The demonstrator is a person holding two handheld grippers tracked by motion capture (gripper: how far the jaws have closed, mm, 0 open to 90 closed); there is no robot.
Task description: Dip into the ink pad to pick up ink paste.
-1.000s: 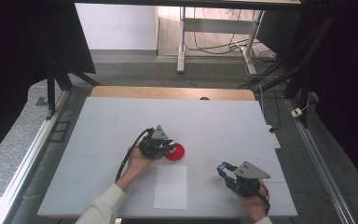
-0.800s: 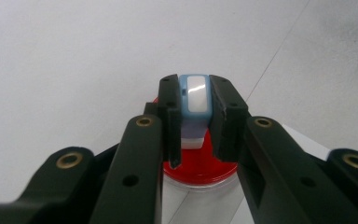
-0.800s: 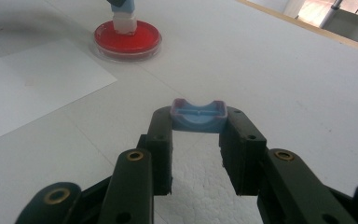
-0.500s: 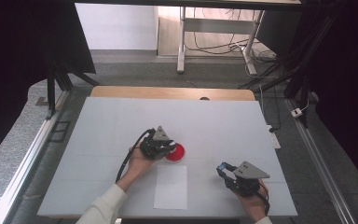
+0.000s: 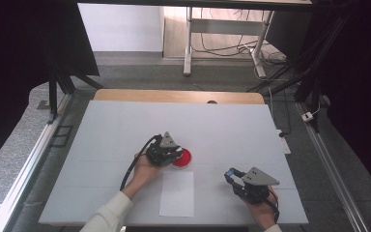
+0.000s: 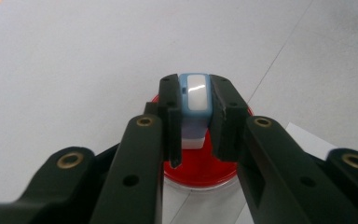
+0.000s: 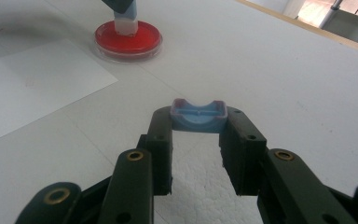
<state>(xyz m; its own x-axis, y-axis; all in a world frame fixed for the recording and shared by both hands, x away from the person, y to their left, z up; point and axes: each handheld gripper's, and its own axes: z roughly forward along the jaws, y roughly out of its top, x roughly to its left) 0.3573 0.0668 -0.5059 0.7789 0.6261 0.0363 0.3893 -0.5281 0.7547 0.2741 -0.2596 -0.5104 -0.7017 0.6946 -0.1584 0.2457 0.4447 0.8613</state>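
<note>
Left gripper (image 6: 193,126): jaws clamped on a small blue-and-white block-shaped stamp (image 6: 194,100), its white base down on a round red-filled clear dish (image 6: 200,169).

Right gripper (image 7: 196,140): jaws closed on a shallow blue plastic cap (image 7: 198,115), held over the white table (image 5: 125,125).

White paper sheet (image 5: 177,193): lies flat between the grippers, just beside the dish.

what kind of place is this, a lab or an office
Probably a lab or recording workspace: a wide white table ringed by dark curtains, cables across the floor behind, and a round red dish beside a white paper sheet.
</note>
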